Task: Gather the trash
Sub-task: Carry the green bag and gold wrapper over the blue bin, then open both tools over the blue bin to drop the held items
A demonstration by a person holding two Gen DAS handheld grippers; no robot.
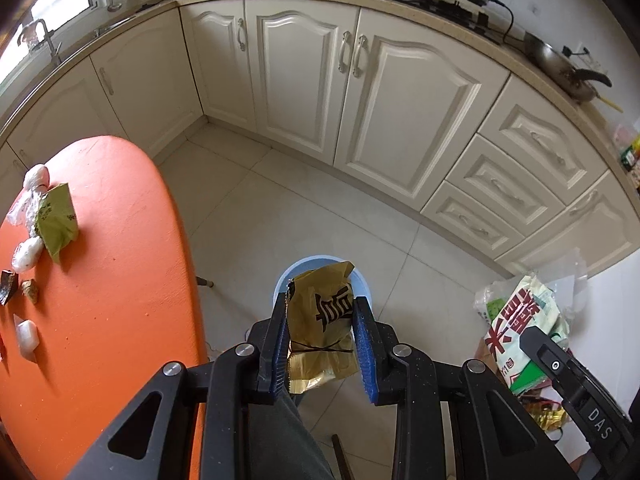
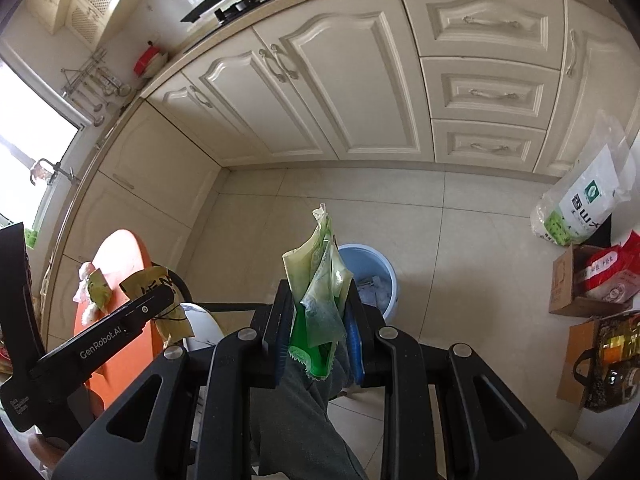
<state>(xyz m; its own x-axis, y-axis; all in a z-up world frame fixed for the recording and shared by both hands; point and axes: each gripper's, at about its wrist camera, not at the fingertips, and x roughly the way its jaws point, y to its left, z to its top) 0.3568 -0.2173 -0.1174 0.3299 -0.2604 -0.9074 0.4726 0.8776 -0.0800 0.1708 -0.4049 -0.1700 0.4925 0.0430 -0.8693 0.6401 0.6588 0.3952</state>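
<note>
Grasping a crumpled yellow wrapper (image 1: 320, 320), our left gripper (image 1: 322, 344) has its fingers clamped mid-body; our right gripper (image 2: 318, 328) pinches green pouches (image 2: 320, 292). We judge both light, limp, slippery film. Beyond stands the blue bin (image 2: 374, 280); more scraps remain on the orange worktop (image 1: 120, 280).

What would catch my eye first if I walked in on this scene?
Probably the two wrappers held up over the floor: a yellow wrapper pinched in the left gripper and a green wrapper in the right gripper, both above a blue bin. Then the bright orange table on the left, with more scraps on it.
</note>
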